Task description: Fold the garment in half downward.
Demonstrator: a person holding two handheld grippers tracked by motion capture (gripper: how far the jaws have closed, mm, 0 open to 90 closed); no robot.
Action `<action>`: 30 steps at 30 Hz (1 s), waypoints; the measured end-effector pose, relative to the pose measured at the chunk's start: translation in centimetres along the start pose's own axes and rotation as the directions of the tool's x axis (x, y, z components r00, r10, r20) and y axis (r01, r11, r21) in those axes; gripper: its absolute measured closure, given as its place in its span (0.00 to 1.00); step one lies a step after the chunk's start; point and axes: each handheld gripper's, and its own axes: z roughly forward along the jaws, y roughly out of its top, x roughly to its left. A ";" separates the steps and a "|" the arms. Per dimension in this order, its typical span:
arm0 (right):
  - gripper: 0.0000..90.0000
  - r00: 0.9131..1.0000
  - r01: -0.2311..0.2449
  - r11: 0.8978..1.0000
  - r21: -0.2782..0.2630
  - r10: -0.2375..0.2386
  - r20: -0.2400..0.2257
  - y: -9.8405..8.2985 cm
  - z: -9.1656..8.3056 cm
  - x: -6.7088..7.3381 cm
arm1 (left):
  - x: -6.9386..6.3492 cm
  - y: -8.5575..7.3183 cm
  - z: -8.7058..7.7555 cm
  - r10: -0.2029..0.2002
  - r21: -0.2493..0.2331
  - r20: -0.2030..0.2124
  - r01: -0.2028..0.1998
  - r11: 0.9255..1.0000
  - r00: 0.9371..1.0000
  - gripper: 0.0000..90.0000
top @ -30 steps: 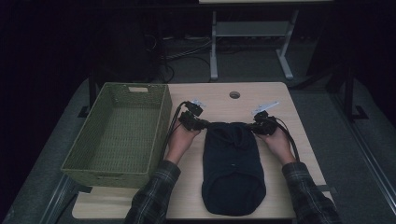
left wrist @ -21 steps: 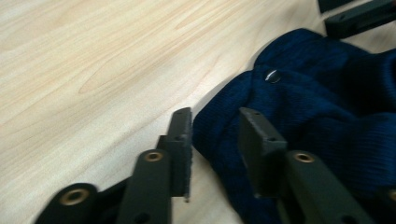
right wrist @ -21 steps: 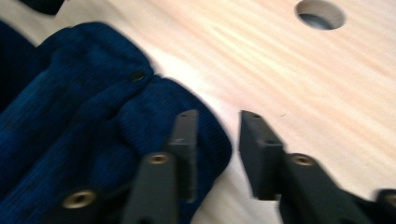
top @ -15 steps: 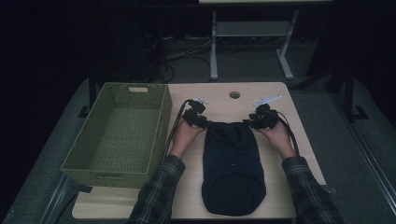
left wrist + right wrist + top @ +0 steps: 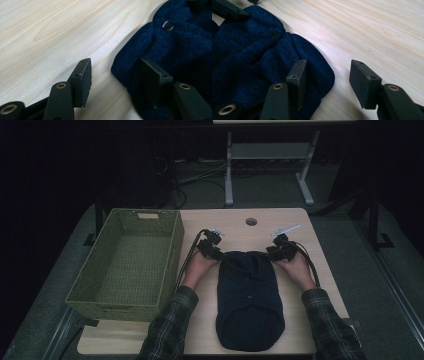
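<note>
navy knit garment (image 5: 250,300) | left gripper (image 5: 113,72), right gripper (image 5: 327,75) fingers just opened, straddling its corners

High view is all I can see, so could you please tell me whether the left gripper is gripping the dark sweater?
Observer: No. The left gripper has just been opening; the edge of the sweater lies between its fingers, unpinched.
Operator: And the right one?
Observer: The right gripper has just been opening too, with one finger over the sweater and the other over the bare table.
Operator: Is there any fastening at that end?
Observer: Yes, a shiny snap sits on the knit close to the left gripper.
</note>
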 end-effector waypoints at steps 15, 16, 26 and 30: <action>0.85 0.998 -0.025 0.999 0.037 0.027 -0.051 0.1 0.0 0.5 | -0.6 0.4 0.1 0.017 0.025 0.059 -0.018 1.000 0.998 0.84; 0.85 0.998 -0.025 0.999 0.037 0.027 -0.051 0.1 0.0 0.5 | -0.6 0.4 0.1 0.017 0.025 0.059 -0.018 1.000 0.998 0.86; 0.90 1.000 0.007 0.998 0.058 -0.006 -0.019 0.7 -0.2 0.8 | -0.4 0.7 -0.5 0.003 0.013 0.054 -0.003 1.000 0.999 0.90; 0.90 1.000 0.015 0.999 0.049 -0.014 -0.004 1.4 -0.8 0.8 | -0.3 1.3 -1.2 0.004 -0.003 0.042 -0.004 1.000 0.999 0.90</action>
